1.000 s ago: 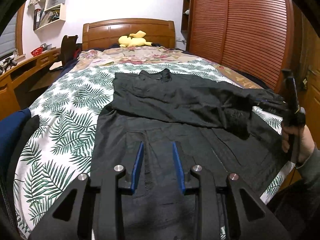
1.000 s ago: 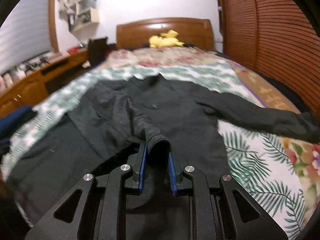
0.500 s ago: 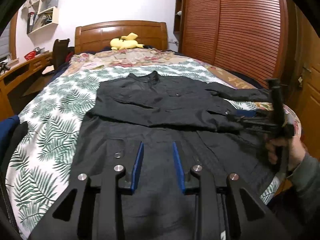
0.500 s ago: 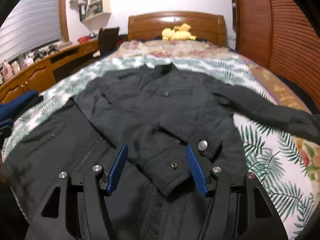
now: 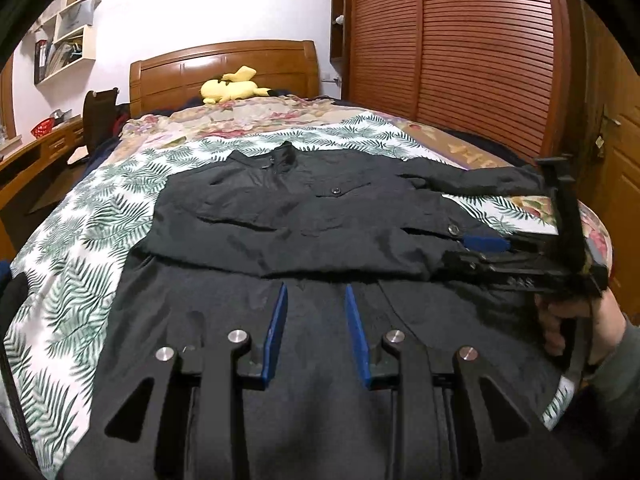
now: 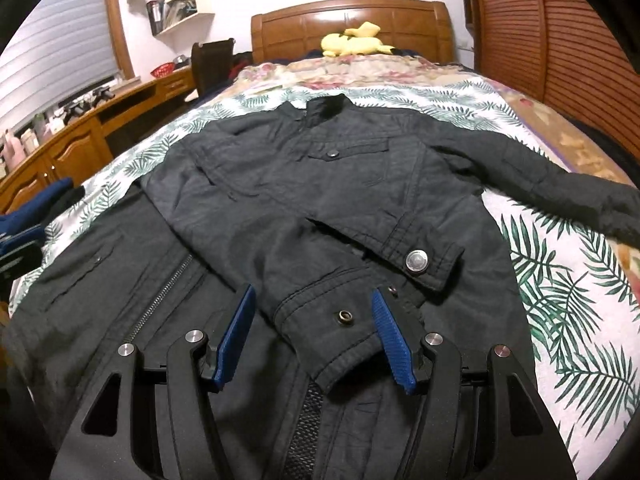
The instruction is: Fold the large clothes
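A black jacket (image 5: 304, 216) lies front up on the bed, collar toward the headboard; it also shows in the right wrist view (image 6: 320, 184). One sleeve is folded across the chest, and its cuff (image 6: 344, 332) lies between the fingers of my right gripper (image 6: 314, 312), which is open and not gripping it. The other sleeve (image 6: 560, 184) stretches out to the right. A second dark garment (image 5: 320, 360) with a zipper (image 6: 160, 300) lies under it toward me. My left gripper (image 5: 316, 304) is open and empty above that garment. The right gripper (image 5: 520, 256) is also seen in the left wrist view.
The bed has a palm-leaf sheet (image 5: 80, 240), a floral cover (image 5: 248, 120) and a wooden headboard (image 5: 224, 68) with a yellow plush toy (image 5: 232, 88). A wooden desk (image 6: 72, 148) and dark chair (image 6: 212, 64) stand left. A slatted wardrobe (image 5: 460, 52) stands right. Blue clothing (image 6: 24, 220) lies at the left edge.
My right gripper has opened and let go of the sleeve cuff, which now lies flat across the jacket. My left gripper has stayed open above the lower garment.
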{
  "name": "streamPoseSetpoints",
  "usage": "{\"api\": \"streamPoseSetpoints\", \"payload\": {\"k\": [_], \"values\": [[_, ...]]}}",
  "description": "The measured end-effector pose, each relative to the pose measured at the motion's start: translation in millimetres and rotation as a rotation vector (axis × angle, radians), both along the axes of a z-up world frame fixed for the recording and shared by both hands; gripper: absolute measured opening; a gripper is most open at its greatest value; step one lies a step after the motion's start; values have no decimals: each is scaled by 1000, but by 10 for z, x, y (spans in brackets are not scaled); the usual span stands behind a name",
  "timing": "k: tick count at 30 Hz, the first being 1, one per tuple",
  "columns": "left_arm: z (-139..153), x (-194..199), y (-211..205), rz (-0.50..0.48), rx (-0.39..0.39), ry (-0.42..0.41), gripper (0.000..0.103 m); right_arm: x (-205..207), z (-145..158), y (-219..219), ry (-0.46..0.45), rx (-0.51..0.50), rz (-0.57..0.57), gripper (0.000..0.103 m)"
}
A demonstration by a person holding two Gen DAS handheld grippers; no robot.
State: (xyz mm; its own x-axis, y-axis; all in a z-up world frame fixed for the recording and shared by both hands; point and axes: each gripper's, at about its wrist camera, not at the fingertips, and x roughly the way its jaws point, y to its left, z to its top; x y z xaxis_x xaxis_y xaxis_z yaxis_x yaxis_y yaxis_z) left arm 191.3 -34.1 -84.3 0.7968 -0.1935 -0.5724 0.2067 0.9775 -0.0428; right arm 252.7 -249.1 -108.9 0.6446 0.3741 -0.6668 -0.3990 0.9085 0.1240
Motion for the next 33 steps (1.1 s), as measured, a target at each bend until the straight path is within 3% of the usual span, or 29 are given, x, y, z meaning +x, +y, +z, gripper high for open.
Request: {"api": "streamPoseSetpoints", "payload": {"k": [7,12,22,26,29,33], "values": [[-265,303,67,44,-26,23,28,-65,27,57,-44,-38,-2,62],[-449,374,20,21,-42,54,28,-106,36,79,-70,-49,6,62],[-437,318,-11,3,-36,21,28,-201,136,-75,-103,-30,-37,64],[-434,335,-4,-20,-56,31,28,-236,268,-341,-121,-20,-110,79],[-427,339,-16,-31,-58,35,28,-213,363,-629,-125,-22,-176,81],[-411,310,-51,-49,-51,27,28,-108,529,-1165,-173,-106,-290,81]]}}
